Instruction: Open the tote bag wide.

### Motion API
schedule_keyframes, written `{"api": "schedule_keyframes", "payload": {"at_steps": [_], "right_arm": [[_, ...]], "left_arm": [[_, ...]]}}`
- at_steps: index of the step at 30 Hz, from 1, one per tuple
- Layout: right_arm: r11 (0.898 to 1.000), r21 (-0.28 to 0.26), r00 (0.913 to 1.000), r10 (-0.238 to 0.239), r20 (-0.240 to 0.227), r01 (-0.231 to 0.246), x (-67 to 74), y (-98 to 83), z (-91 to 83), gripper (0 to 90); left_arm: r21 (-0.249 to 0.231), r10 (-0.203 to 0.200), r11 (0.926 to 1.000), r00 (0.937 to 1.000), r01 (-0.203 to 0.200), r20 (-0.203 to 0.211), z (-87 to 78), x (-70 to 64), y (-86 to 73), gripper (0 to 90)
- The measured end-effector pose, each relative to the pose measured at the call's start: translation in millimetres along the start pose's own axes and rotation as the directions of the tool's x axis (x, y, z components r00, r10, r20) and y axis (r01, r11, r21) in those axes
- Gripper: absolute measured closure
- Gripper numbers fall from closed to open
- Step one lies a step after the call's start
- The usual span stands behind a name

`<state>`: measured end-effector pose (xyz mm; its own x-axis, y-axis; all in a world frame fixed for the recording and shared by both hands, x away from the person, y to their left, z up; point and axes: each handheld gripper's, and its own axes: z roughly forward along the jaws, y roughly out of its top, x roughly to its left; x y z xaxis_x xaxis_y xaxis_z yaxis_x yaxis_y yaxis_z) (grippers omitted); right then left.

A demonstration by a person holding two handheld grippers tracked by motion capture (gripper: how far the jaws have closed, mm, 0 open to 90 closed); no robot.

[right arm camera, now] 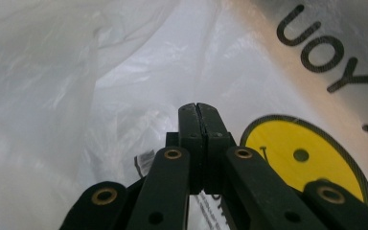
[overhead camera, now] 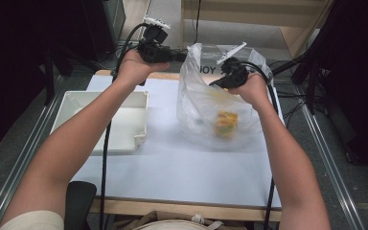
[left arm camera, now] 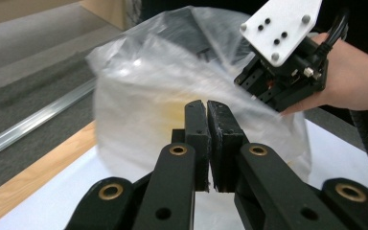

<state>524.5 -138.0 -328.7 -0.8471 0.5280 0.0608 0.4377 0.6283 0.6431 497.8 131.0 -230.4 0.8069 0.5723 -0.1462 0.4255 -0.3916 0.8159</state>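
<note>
The clear plastic bag (overhead camera: 206,103) stands on the white table (overhead camera: 172,167), right of centre and toward the far edge, its mouth lifted between your two hands. From the high view you can see a yellow and orange item (overhead camera: 226,123) low inside it, blurred by the film; what it is cannot be told. To the left of the bag, apart from it, sits an empty white tray (overhead camera: 124,139).

Your left gripper (overhead camera: 179,56) reaches to the bag's upper left edge. In the left gripper view its jaws are pressed together with no gap, the crumpled bag (left arm camera: 172,86) bulging just behind them; whether film is pinched between the pads is not clear. That view also shows your right hand (left arm camera: 350,81) holding the other gripper at the bag's far side.

Your right gripper (right arm camera: 196,117) has its jaws fully closed too, and its own view looks at the film from close up: dark mirrored lettering (right arm camera: 326,52) and a yellow smiley face (right arm camera: 306,158) printed on the bag (right arm camera: 76,96). Whether it grips the plastic cannot be told.
</note>
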Motion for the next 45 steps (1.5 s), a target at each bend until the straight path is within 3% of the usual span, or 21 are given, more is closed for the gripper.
{"api": "schedule_keyframes", "payload": {"at_steps": [6,14,18,24,27,29,32,33,38,39,41,43,45], "right_arm": [[1.000,0.003,0.9998,-0.002,-0.018,0.002,6.6,-21.3,-7.4,90.0],[0.999,0.046,0.9993,0.030,-0.020,-0.029,8.2,-40.3,-11.9,90.0],[0.998,0.054,0.9991,0.032,-0.026,-0.030,10.1,-46.6,-16.0,90.0],[0.998,0.058,0.9994,0.025,-0.022,-0.024,19.4,-58.5,-26.2,90.0],[0.998,0.061,0.9996,0.023,-0.014,-0.022,23.7,-68.7,-30.8,90.0],[0.997,0.065,0.9995,0.031,-0.007,-0.030,24.6,-72.4,-31.9,90.0],[0.998,0.056,0.9994,0.033,-0.006,-0.033,24.6,-81.4,-34.3,90.0],[0.998,0.045,0.9988,0.049,-0.005,-0.048,24.7,-88.6,-38.3,90.0],[0.997,0.047,0.9978,0.064,0.019,-0.065,23.7,-103.5,-45.8,90.0],[0.995,0.053,0.9965,0.079,0.027,-0.081,24.3,-110.4,-48.5,90.0],[0.994,0.067,0.9955,0.087,0.037,-0.090,26.3,-116.6,-49.7,90.0],[0.992,0.067,0.9940,0.103,0.037,-0.105,28.8,-125.3,-50.5,90.0],[0.992,0.063,0.9932,0.110,0.038,-0.113,30.5,-129.2,-51.1,90.0]], "left_arm": [[0.013,0.035,0.9993,0.9988,-0.036,0.034,23.5,-20.4,15.8,87.7],[0.048,0.035,0.9982,0.9983,-0.037,0.046,47.7,-28.0,18.4,87.7],[0.040,0.034,0.9985,0.9975,-0.037,0.061,54.2,-32.2,19.0,87.4],[0.048,0.053,0.9972,0.9955,-0.057,0.079,68.2,-48.3,26.3,85.8],[0.100,0.084,0.9907,0.9929,-0.092,0.084,90.8,-64.8,27.5,85.9],[0.119,0.085,0.9884,0.9930,-0.094,0.082,97.5,-67.1,26.1,86.1],[0.154,0.068,0.9849,0.9944,-0.080,0.082,111.2,-68.2,19.3,86.1],[0.188,0.060,0.9795,0.9962,-0.071,0.064,119.4,-66.1,11.5,86.1],[0.243,0.030,0.9690,0.9977,-0.044,0.060,127.7,-63.2,-3.8,86.1],[0.261,0.030,0.9641,0.9972,-0.047,0.069,129.9,-63.8,-13.9,85.9],[0.268,0.024,0.9624,0.9974,-0.042,0.067,131.0,-64.5,-17.5,85.7],[0.295,0.014,0.9547,0.9972,-0.035,0.074,133.8,-64.9,-35.2,85.3],[0.298,0.013,0.9539,0.9971,-0.035,0.076,133.7,-64.5,-39.2,85.2]]}}
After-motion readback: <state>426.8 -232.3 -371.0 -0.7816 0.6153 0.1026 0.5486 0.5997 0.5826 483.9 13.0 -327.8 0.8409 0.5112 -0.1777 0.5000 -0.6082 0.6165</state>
